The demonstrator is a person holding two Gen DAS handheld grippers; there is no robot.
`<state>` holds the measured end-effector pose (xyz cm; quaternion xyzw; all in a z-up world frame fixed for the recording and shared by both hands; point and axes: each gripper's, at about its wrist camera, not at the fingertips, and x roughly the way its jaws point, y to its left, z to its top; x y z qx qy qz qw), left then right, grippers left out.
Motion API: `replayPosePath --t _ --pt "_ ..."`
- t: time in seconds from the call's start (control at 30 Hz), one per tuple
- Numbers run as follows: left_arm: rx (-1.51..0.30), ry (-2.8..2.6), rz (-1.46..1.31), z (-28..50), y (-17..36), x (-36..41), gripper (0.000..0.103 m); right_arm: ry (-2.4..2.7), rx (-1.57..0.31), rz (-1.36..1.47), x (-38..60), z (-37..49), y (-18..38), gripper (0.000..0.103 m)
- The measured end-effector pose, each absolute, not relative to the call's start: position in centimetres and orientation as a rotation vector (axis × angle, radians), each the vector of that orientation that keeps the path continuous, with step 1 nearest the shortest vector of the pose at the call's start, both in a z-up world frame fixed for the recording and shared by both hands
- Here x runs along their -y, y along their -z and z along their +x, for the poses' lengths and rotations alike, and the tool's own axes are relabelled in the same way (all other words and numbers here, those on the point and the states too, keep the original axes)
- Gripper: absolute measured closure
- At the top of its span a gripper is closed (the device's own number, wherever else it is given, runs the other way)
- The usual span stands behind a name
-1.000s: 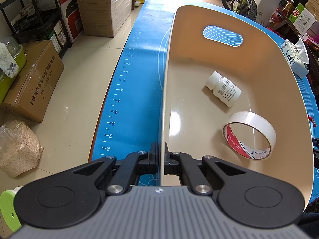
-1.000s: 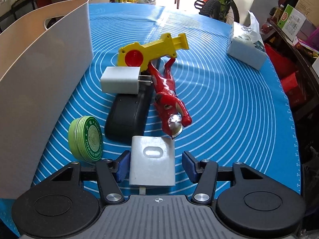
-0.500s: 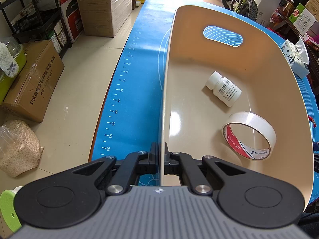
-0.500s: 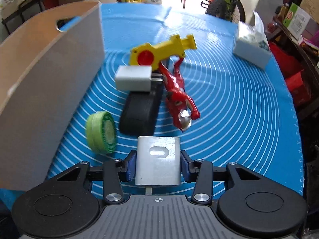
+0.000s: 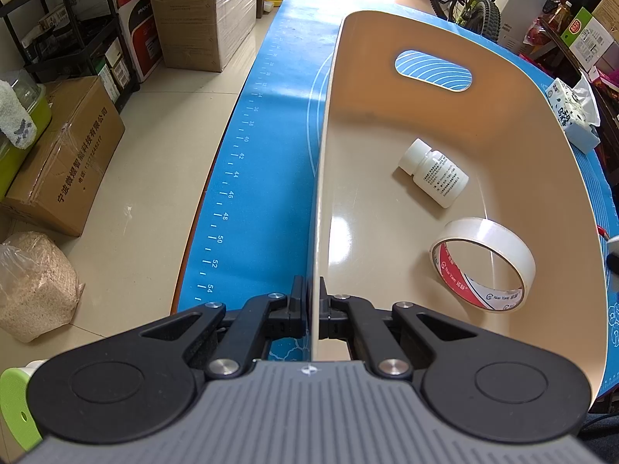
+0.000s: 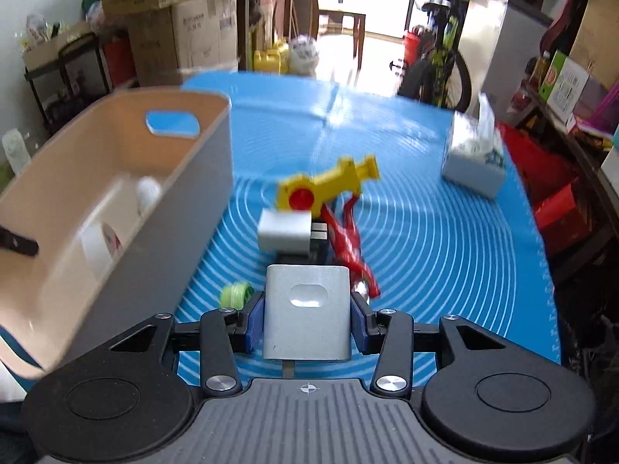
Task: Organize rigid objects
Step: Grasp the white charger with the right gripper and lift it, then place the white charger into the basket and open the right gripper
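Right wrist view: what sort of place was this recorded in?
Probably a home storeroom or garage used as a workspace: stacked cardboard boxes, a parked bicycle by the doorway, and yellow jugs on the floor behind the blue mat.

Left tool (image 5: 314, 311): black linkages, silver screws, ribbed grey body; right tool (image 6: 307, 323): blue pads.

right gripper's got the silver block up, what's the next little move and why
Probably swing the right gripper leftward over the beige plastic bin: it is clamped on the silver metal block, lifted off the blue mat, while the left gripper pinches the bin's wall, steadying it.
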<state>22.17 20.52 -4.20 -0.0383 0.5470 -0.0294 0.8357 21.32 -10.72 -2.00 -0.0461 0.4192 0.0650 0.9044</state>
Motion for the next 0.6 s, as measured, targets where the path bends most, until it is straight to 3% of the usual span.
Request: replayPosePath --t 0.6 --pt "-1.158 0.063 -0.081 22.2 4.2 -20.5 0.099 -0.280 -0.661 -0.126 2.6 23.6 -2.9 0.053"
